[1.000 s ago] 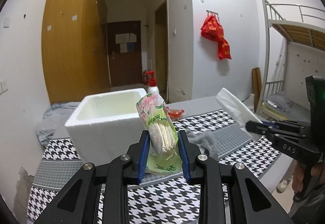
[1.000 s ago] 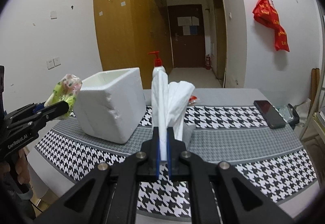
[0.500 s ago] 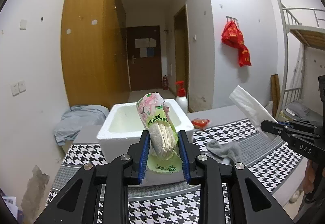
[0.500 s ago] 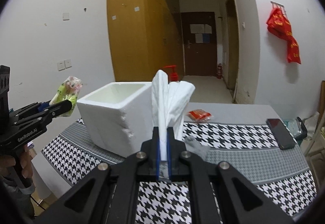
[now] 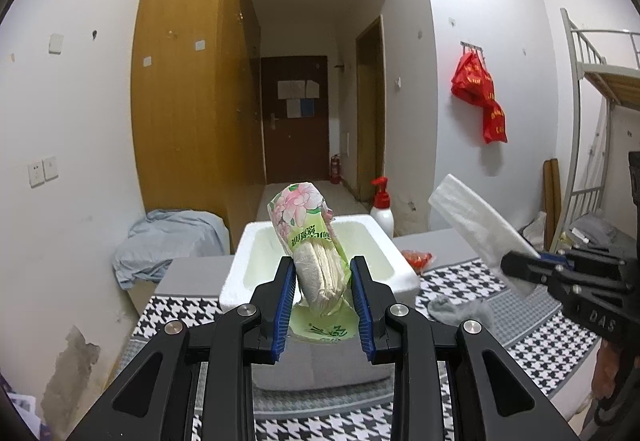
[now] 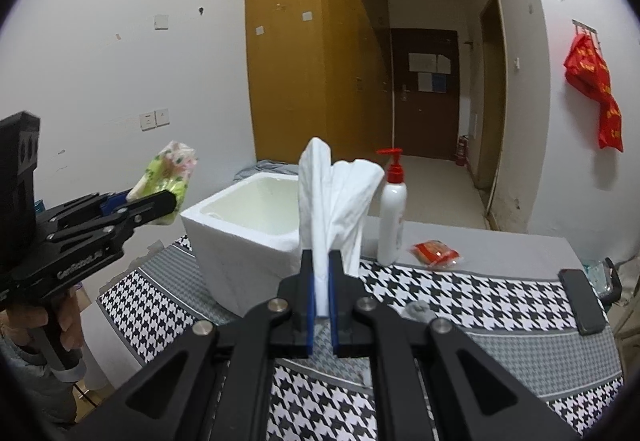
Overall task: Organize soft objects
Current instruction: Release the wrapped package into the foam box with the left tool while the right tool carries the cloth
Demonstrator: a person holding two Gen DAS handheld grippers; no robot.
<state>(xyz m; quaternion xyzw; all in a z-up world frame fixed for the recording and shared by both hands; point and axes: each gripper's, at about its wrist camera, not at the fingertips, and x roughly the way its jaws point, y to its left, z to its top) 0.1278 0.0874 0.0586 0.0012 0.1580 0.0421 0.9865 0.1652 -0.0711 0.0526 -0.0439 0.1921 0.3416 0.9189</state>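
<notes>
My left gripper [image 5: 323,273] is shut on a green flowered tissue pack [image 5: 310,241], held upright just in front of a white foam box [image 5: 400,273]. In the right wrist view the same pack [image 6: 170,169] sticks out of the left gripper [image 6: 160,197], left of the foam box [image 6: 224,241]. My right gripper [image 6: 321,283] is shut on a folded white cloth [image 6: 336,197] that stands up above the pads. From the left wrist view this cloth [image 5: 472,217] shows at the right, in the right gripper [image 5: 516,265]. A grey sock [image 5: 456,311] lies on the table.
The table carries a black-and-white houndstooth cover [image 6: 460,293]. A white pump bottle with a red top [image 6: 392,217] and a red packet [image 6: 436,251] sit behind the box. A dark phone [image 6: 580,301] lies at the right edge. A bunk bed [image 5: 600,101] stands far right.
Both grippers have risen and swung toward the foam box, which now sits centred behind the tissue pack in the left wrist view. Both grips are unchanged.
</notes>
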